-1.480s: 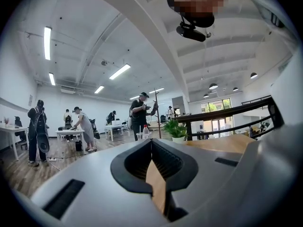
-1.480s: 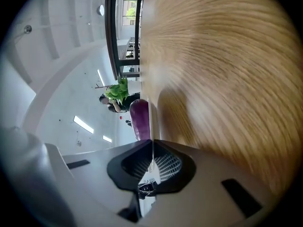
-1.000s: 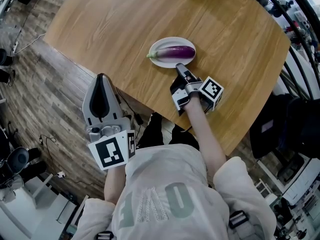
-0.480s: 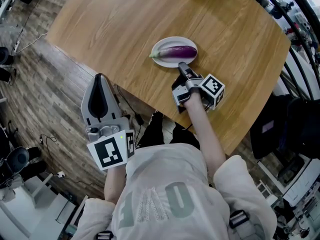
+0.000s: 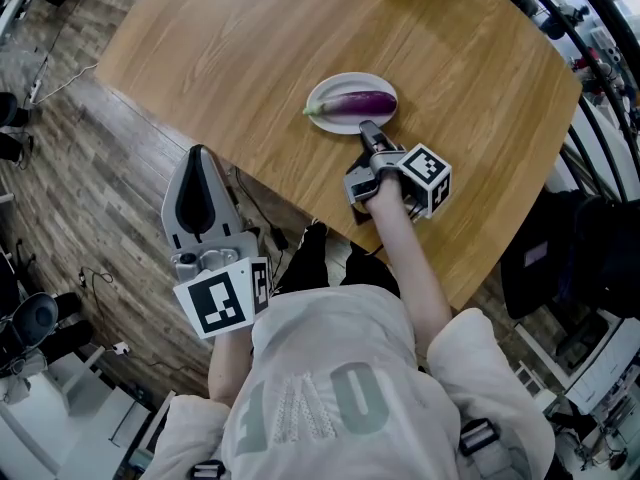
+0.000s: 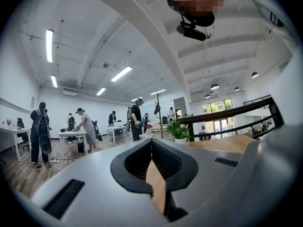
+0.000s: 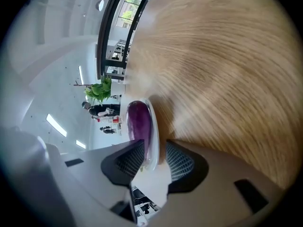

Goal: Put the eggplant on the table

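The left tool (image 5: pixel 201 158) hangs off the near edge of the tabletop (image 5: pixel 300 28), over the floor (image 5: pixel 90 178). Its own view shows the left tool (image 6: pixel 151 145) with its jaws together, the pads meeting in one line with nothing in them. It points level across the room and looks idle.

Farther right, on the tabletop's near half, the eggplant (image 5: pixel 355 103) lies lengthwise on a white plate (image 5: pixel 345 80), stem end to the left. It rests wholly on the plate and touches no bare wood.

Just right of that, on the near side of the plate, the right tool (image 5: pixel 370 130) slants down toward the plate's near rim. Its jaws have just been opening and now stand apart. In its own view the gap of the right tool (image 7: pixel 149 157) lines up with the eggplant (image 7: pixel 138 122) and the plate's rim (image 7: pixel 154 126) ahead of it. The pads press on nothing, though, and nothing sits between them yet. Whether the tip touches the rim I cannot tell.

By my reading the task is only at its start: the approach is made and the jaws are readied. Still to do are closing on the eggplant, lifting it clear of the plate and laying it on bare wood beside it.
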